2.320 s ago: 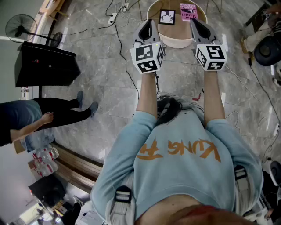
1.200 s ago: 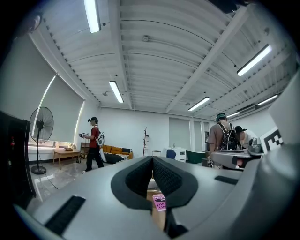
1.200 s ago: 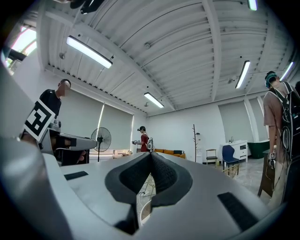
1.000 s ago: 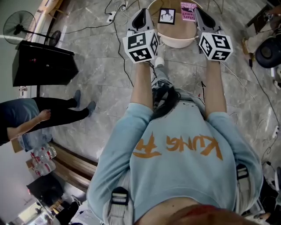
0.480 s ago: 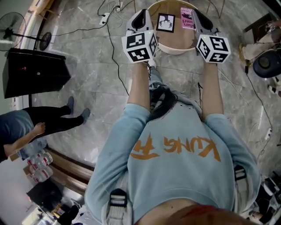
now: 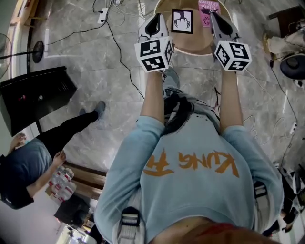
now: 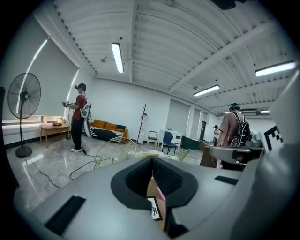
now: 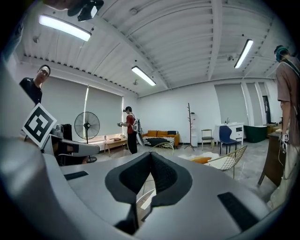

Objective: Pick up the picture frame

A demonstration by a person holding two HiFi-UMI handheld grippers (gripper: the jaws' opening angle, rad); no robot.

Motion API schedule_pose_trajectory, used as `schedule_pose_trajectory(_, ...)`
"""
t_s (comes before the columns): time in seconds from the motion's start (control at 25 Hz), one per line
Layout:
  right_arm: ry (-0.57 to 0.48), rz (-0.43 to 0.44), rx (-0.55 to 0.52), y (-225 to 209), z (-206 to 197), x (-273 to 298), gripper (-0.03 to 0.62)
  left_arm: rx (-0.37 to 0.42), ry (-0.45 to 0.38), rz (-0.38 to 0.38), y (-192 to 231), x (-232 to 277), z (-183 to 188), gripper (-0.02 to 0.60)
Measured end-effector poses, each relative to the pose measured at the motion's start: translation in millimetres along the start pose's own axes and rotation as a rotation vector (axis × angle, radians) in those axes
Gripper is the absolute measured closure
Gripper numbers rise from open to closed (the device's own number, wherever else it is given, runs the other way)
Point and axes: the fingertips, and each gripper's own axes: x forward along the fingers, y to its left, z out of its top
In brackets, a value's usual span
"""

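The picture frame (image 6: 182, 21), black-edged with a white picture, lies on a round wooden table (image 6: 193, 46) at the top of the head view. A pink card (image 6: 208, 10) lies to its right. My left gripper (image 6: 153, 21) is shut and empty, its tips at the table's left rim, just left of the frame. My right gripper (image 6: 214, 16), also shut and empty, reaches over the table's right side beside the pink card. In the left gripper view the frame (image 7: 153, 211) and the pink card (image 7: 161, 194) show below the shut jaws.
A black cabinet (image 6: 35, 97) and a fan base (image 6: 36, 48) stand on the left. A person (image 6: 33, 167) stands nearby. Cables (image 6: 119, 45) cross the marble floor. A wire chair (image 7: 112, 150) stands beyond the table, and people (image 7: 78, 117) stand farther back in the room.
Both grippers have moved forward and down toward the round table, which now sits closer under their tips. The bystander on the left has shifted. The jaws stayed shut.
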Motion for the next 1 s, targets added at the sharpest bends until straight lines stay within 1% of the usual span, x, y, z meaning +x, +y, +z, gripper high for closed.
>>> schedule_pose_trajectory(0.2,0.096,-0.036,0.025,-13,-23,81,0.597,-0.036,0.097,-0.031,45,74,-22,0.561)
schedule_pose_trajectory(0.36,0.162,-0.069,0.055,-22,-44,123,0.597,-0.076,0.174,-0.06,66,120,-48,0.56)
schedule_pose_trajectory(0.52,0.245,-0.102,0.086,-32,-78,136,0.597,-0.102,0.266,-0.095,66,147,-83,0.56)
schedule_pose_trajectory(0.6,0.281,-0.112,0.105,-41,-96,143,0.597,-0.108,0.3,-0.099,66,162,-98,0.56)
schedule_pose_trajectory(0.8,0.357,-0.096,0.147,-58,-148,158,0.597,-0.113,0.367,-0.07,67,194,-139,0.561)
schedule_pose_trajectory(1.0,0.441,-0.076,0.199,-70,-203,166,0.597,-0.105,0.457,-0.054,64,210,-189,0.56)
